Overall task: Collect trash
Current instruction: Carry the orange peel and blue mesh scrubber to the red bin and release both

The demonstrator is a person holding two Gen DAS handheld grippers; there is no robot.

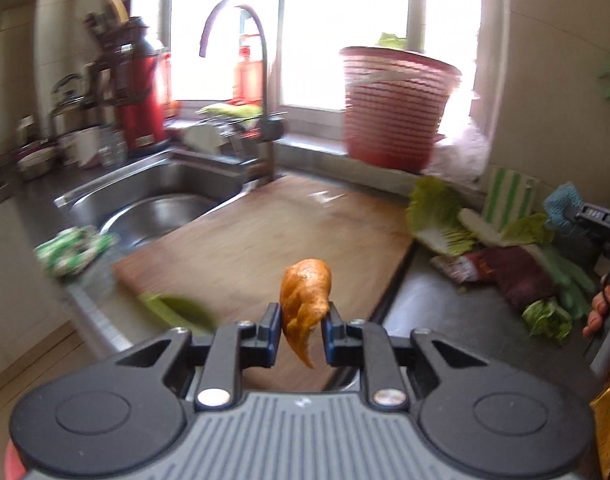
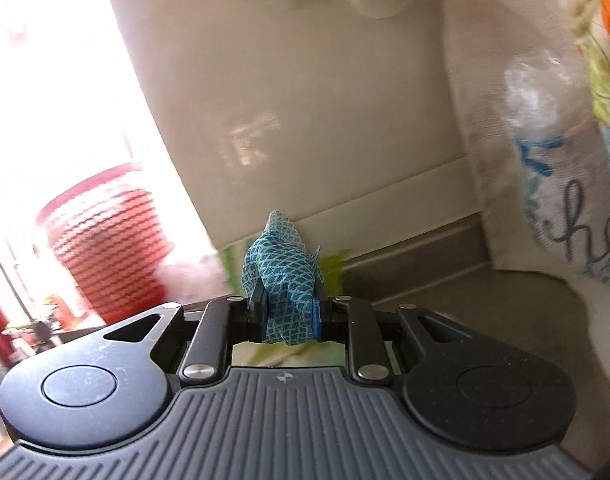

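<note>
My left gripper (image 1: 301,320) is shut on an orange peel (image 1: 305,300) and holds it above the near end of a wooden cutting board (image 1: 265,232). My right gripper (image 2: 287,308) is shut on a crumpled blue-and-white patterned cloth (image 2: 283,272), lifted above the counter near the tiled wall. That cloth and the right gripper also show at the far right of the left wrist view (image 1: 565,200). Cabbage leaves (image 1: 437,212), a dark red wrapper (image 1: 509,272) and green scraps (image 1: 545,316) lie on the dark counter to the right of the board.
A steel sink (image 1: 153,208) with a tall faucet (image 1: 261,80) lies left of the board. A red slatted basket (image 1: 393,108) stands on the window ledge, also in the right wrist view (image 2: 109,236). A red thermos (image 1: 141,92) stands by the sink. A printed bag (image 2: 573,200) hangs right.
</note>
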